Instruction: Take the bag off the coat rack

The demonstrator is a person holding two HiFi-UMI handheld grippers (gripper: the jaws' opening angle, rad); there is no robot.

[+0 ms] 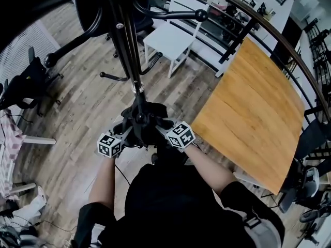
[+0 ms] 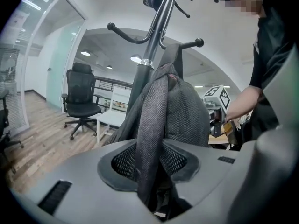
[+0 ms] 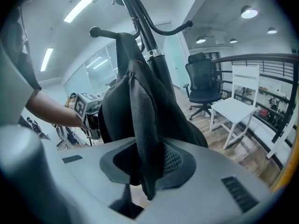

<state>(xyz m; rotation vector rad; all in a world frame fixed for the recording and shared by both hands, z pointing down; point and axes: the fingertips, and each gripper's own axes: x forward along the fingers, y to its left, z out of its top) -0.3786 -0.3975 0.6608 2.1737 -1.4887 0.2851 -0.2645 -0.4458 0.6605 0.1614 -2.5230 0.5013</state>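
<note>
A dark backpack (image 1: pixel 150 119) hangs low against the black coat rack (image 1: pixel 129 40), right in front of me. My left gripper (image 1: pixel 132 132) holds it from the left and my right gripper (image 1: pixel 158 126) from the right. In the left gripper view a grey mesh strap (image 2: pixel 152 120) runs down between the pads of the left gripper (image 2: pixel 149 164), which pinch it; the bag's body (image 2: pixel 189 111) hangs behind, under the rack's pole (image 2: pixel 156 27). The right gripper view shows the right gripper (image 3: pixel 145 164) pinching a mesh strap (image 3: pixel 144 125) of the bag (image 3: pixel 114 111) the same way.
A wooden table (image 1: pixel 253 112) stands close on the right, with a railing behind it. A white chair (image 1: pixel 170 40) is beyond the rack and a black office chair (image 2: pixel 81 101) further off. The rack's hook arms (image 1: pixel 170 15) reach out overhead. The floor is wood plank.
</note>
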